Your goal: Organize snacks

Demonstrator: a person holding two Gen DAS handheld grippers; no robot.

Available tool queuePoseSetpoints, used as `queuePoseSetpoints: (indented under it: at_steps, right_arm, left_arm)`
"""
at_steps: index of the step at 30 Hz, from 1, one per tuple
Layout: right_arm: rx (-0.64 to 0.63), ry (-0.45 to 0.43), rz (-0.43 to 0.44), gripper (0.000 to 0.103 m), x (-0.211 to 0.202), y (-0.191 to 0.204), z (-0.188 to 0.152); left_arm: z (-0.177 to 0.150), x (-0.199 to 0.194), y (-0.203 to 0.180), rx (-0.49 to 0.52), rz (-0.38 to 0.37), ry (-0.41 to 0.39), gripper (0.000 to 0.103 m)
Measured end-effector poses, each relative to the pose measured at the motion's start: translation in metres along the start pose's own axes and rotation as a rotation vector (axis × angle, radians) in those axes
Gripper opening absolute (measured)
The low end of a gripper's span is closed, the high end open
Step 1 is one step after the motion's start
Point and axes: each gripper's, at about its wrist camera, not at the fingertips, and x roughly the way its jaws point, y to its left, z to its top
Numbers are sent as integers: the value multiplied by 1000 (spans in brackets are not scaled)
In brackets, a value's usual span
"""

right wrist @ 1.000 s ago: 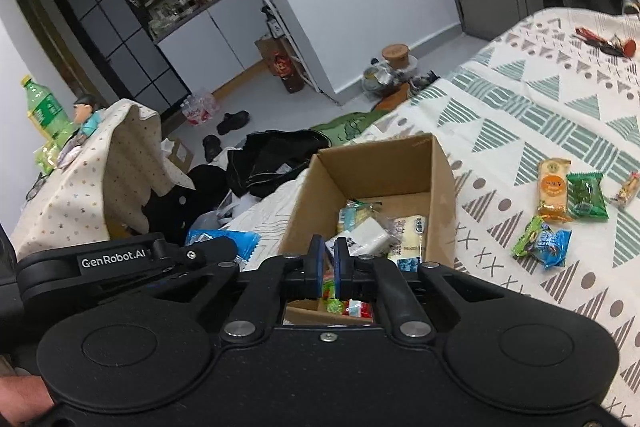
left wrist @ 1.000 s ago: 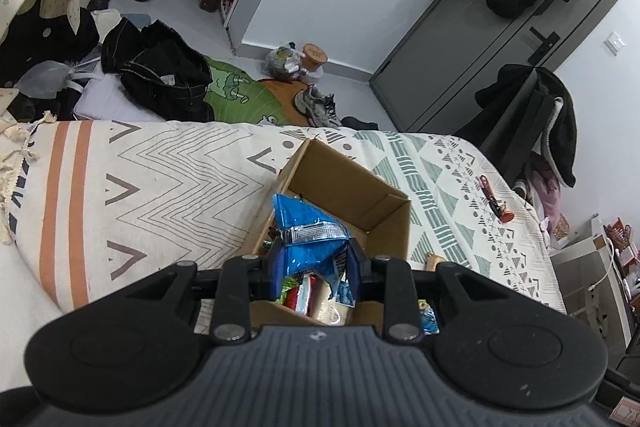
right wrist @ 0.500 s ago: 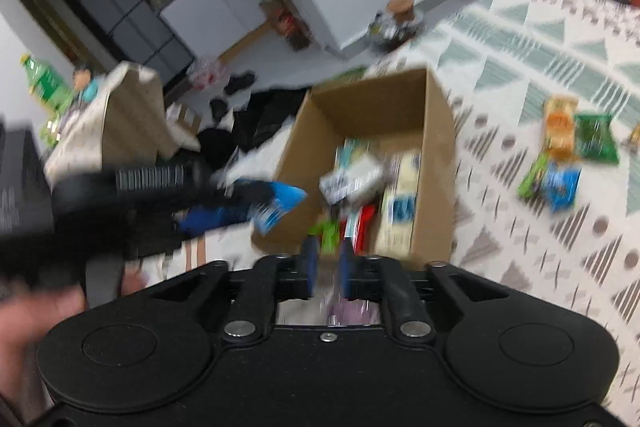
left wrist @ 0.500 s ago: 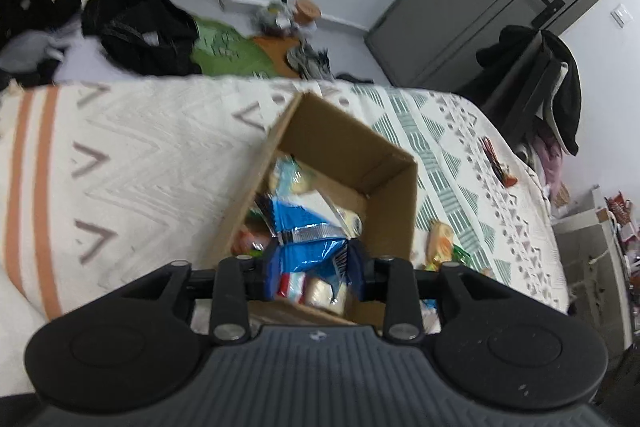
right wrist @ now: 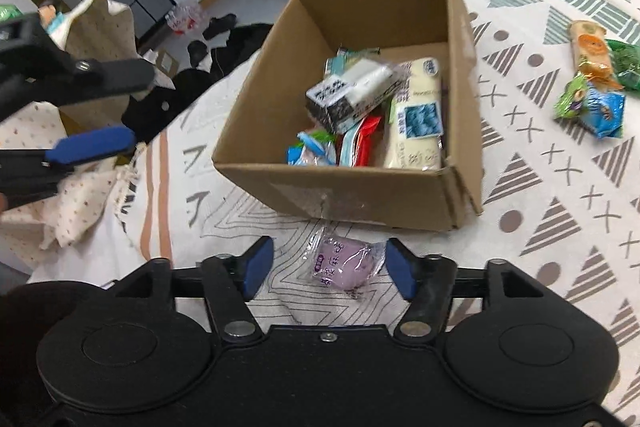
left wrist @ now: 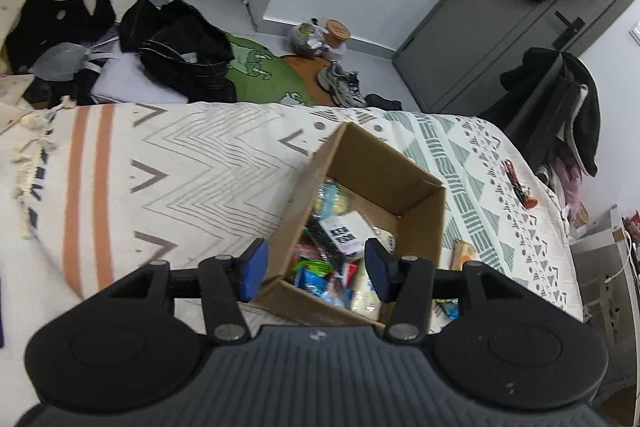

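Observation:
An open cardboard box [left wrist: 384, 163] [right wrist: 360, 187] sits on the patterned bedspread and holds several snack packs. My left gripper [left wrist: 314, 269] hovers open over the box's near left corner, with nothing between its fingers. The blue snack packet [left wrist: 320, 283] lies inside the box among the others. My right gripper [right wrist: 326, 267] is open just above the bedspread in front of the box. A purple snack pack [right wrist: 344, 265] lies between its fingers, touched by neither. The left gripper [right wrist: 100, 115] shows at the left of the right wrist view.
Several loose snacks [right wrist: 592, 79] lie on the bedspread right of the box, and one tan pack [left wrist: 462, 253] peeks out beside it. The bed edge [left wrist: 160, 105] drops to a floor strewn with dark clothes [left wrist: 176, 47] and shoes [left wrist: 340, 87]. A grey wardrobe [left wrist: 500, 19] stands behind.
My left gripper has opened and dropped the blue packet into the box. My right gripper has opened and moved down toward the purple pack in front of the box.

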Motion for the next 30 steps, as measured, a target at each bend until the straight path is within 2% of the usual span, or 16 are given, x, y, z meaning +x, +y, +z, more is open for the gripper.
queuePoseSetpoints:
  at_steps: [5, 10, 12, 16, 17, 22, 30]
  right_arm:
    - [-8, 26, -65, 76, 19, 7, -3]
    - [9, 68, -127, 78, 39, 8, -6]
    - [19, 94, -131, 73, 46, 6, -7]
    - [30, 118, -120, 35, 50, 2, -8]
    - [31, 113, -116, 32, 49, 2, -8]
    - [27, 75, -113, 29, 32, -2, -11]
    - [110, -5, -118, 29, -15, -32, -12]
  left_arm:
    - [2, -5, 11, -13, 13, -4, 52]
    - [4, -8, 18, -13, 51, -5, 54]
    - [4, -10, 20, -12, 66, -9, 58]
    - [3, -13, 25, -12, 84, -8, 60]
    - [2, -14, 25, -13, 85, -6, 60]
    - [-1, -17, 22, -6, 86, -10, 61]
    - [-6, -14, 7, 12, 72, -10, 61]
